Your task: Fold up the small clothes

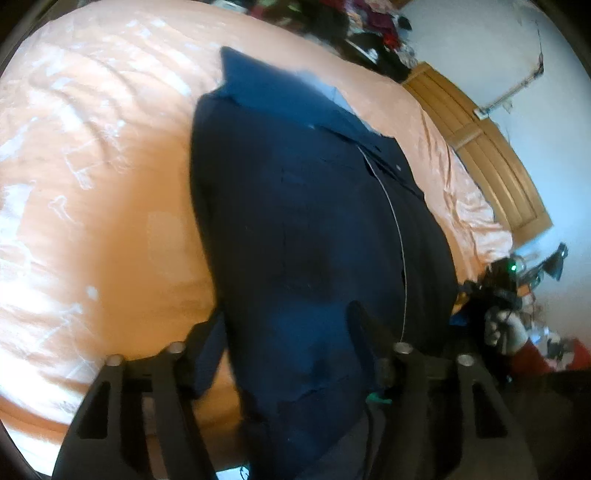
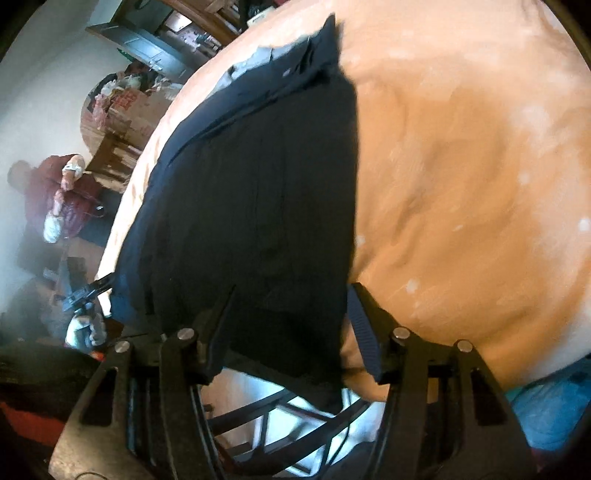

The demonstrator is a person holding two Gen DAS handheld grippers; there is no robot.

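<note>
A dark navy garment (image 1: 314, 221) with a collar at its far end lies spread flat on the orange bedsheet (image 1: 92, 166). Its near hem hangs over the bed's edge. In the left wrist view my left gripper (image 1: 286, 314) is open, its fingers wide apart on either side of the hem's left part. The same garment (image 2: 258, 184) looks almost black in the right wrist view. There my right gripper (image 2: 291, 291) is open too, straddling the hem's right corner. Neither gripper pinches the cloth. The right gripper (image 1: 509, 280) and a gloved hand (image 1: 506, 328) show at the left view's right edge.
A wooden headboard (image 1: 480, 147) runs along the bed's far right, with a heap of clothes (image 1: 351, 22) beyond. In the right wrist view a person in a red jacket (image 2: 59, 192) stands by a cluttered wooden table (image 2: 122, 110). Something blue (image 2: 546, 406) lies below the bed's edge.
</note>
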